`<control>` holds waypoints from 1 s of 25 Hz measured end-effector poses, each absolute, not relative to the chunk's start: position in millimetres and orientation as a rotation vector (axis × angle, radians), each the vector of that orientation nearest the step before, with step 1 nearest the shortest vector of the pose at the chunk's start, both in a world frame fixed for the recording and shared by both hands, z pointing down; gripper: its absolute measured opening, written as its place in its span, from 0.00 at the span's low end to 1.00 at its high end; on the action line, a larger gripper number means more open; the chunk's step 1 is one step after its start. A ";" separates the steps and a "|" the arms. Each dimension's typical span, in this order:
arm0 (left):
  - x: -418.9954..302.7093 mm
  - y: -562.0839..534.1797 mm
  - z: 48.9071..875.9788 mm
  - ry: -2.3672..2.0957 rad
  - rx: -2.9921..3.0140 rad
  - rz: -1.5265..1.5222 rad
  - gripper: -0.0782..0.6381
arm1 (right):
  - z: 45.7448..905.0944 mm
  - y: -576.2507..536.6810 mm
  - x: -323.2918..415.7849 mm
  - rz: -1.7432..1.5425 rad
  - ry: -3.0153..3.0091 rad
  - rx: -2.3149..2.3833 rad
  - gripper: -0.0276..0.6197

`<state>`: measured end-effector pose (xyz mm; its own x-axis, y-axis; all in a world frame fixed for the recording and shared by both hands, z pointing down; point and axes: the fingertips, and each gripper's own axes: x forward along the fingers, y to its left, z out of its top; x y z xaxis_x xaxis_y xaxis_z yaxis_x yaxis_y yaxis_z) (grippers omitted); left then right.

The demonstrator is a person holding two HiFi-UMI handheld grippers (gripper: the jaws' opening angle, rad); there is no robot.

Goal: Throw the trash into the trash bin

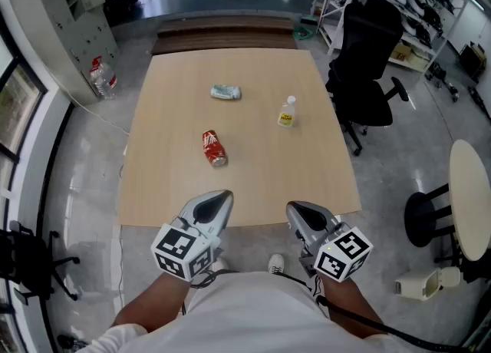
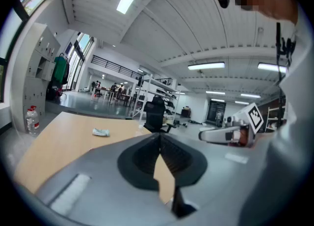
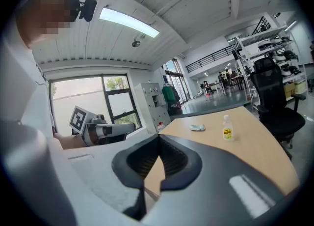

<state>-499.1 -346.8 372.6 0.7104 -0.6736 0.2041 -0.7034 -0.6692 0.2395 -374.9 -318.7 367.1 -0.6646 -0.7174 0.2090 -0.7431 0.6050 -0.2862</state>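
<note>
Tongs are both closed and empty, left tongs and right tongs; can and bottle lie ahead on table.

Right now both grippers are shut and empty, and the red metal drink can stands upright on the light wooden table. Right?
No: the red metal drink can lies on its side on the light wooden table, per the head view. The left gripper and right gripper are shut and empty.

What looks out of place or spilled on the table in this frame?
On the table, the red can lies on its side and crumpled trash lies beyond it; the small bottle stands upright. No spill shows.
</note>
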 end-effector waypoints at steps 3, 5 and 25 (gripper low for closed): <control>-500.5 -347.3 372.5 -1.087 2.614 0.140 0.12 | 366.3 -317.0 -376.9 0.540 -2.753 1.244 0.05; -499.5 -346.5 373.6 -1.084 2.614 0.142 0.12 | 366.7 -316.2 -377.0 0.539 -2.754 1.245 0.05; -506.1 -344.9 384.8 -1.086 2.598 0.172 0.12 | 379.3 -307.3 -403.2 0.541 -2.754 1.142 0.05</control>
